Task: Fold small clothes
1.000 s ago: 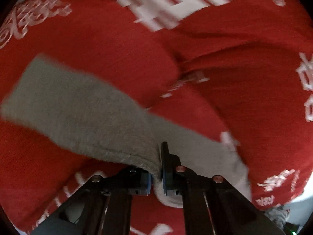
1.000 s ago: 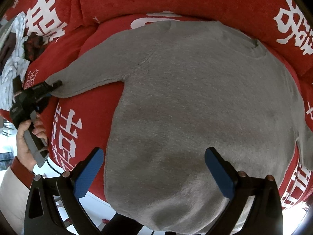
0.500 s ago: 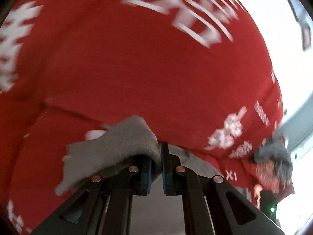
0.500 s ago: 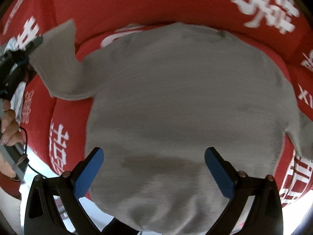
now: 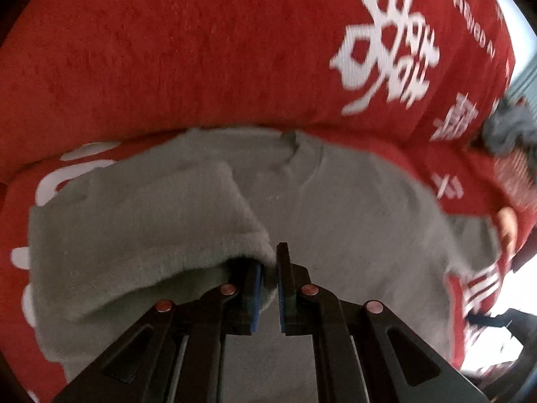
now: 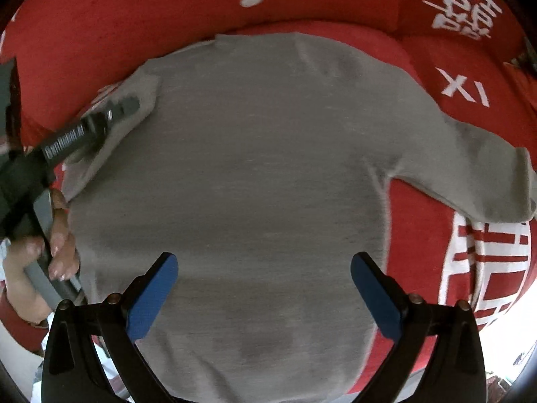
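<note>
A small grey sweater (image 6: 261, 168) lies flat on a red cover with white characters (image 6: 486, 258). My left gripper (image 5: 268, 268) is shut on the cuff of the sweater's left sleeve (image 5: 134, 228) and holds it folded over the body near the shoulder; it also shows in the right wrist view (image 6: 131, 104) over the sweater's upper left. The other sleeve (image 6: 486, 174) lies spread out to the right. My right gripper (image 6: 265, 288) is open and empty above the sweater's lower body.
The red cushioned back (image 6: 134, 16) rises behind the sweater. A dark grey bundle of cloth (image 5: 510, 127) lies at the far right in the left wrist view. The cover's front edge (image 6: 503, 319) drops off at the lower right.
My left gripper has carried the sleeve cuff from stretched out at the left, up and over onto the sweater's body. My right gripper stayed open and shifted slightly over the sweater.
</note>
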A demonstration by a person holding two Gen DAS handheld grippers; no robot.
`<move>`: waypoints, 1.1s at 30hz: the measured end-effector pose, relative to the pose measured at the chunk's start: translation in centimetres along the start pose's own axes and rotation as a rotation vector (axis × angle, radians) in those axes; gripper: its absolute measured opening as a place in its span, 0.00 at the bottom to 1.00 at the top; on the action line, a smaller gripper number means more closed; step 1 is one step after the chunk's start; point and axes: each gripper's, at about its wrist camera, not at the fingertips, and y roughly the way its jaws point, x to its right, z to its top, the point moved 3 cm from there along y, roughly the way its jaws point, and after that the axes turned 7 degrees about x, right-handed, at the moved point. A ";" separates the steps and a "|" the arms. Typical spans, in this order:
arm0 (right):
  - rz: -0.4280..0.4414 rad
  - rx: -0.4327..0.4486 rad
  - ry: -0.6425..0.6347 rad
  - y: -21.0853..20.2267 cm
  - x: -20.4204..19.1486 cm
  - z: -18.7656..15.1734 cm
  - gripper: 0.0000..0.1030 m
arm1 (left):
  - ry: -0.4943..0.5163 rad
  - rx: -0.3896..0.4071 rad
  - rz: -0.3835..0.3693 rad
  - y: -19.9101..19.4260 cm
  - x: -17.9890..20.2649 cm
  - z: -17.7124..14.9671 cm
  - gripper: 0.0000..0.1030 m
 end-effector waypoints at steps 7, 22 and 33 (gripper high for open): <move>0.021 0.101 -0.106 -1.6 -3.1 3.3 1.00 | -0.006 0.089 0.179 -8.3 -5.2 -2.0 0.76; -0.131 0.230 -0.885 7.8 -23.3 6.5 0.73 | -0.116 -0.060 0.419 -6.7 -16.2 -8.1 0.76; 0.123 0.321 -0.151 1.4 -12.8 10.4 0.08 | -0.145 -0.076 0.442 -6.7 -16.5 -8.6 0.76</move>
